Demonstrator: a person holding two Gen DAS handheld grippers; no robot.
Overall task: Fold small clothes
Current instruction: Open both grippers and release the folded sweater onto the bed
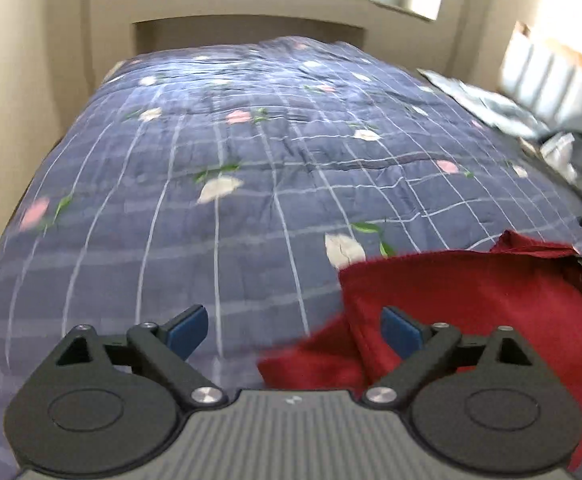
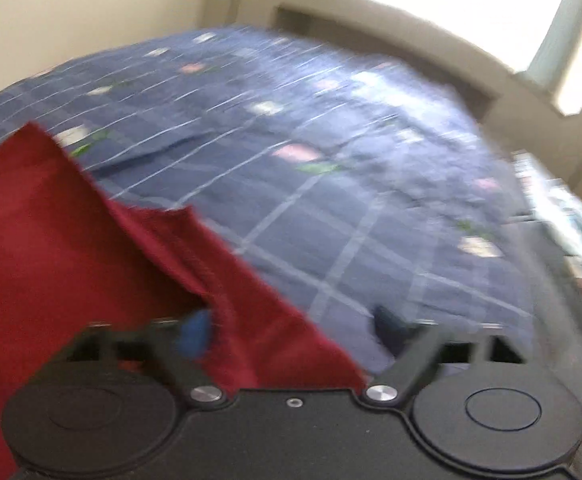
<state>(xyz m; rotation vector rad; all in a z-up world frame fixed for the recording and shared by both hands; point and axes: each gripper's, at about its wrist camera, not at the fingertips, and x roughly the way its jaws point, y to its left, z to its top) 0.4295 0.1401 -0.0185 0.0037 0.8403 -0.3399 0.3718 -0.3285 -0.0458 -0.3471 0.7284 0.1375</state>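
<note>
Gaping wide, each hand-held gripper [image 1: 295, 330] [image 2: 297, 330] seemingly grips nothing.

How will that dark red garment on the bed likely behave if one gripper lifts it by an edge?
The red garment lies in soft creased layers on the quilt, so it would probably droop limply. Its matte, fuzzy-looking edge suggests pads won't slip easily. It looks thin, so likely light.
</note>
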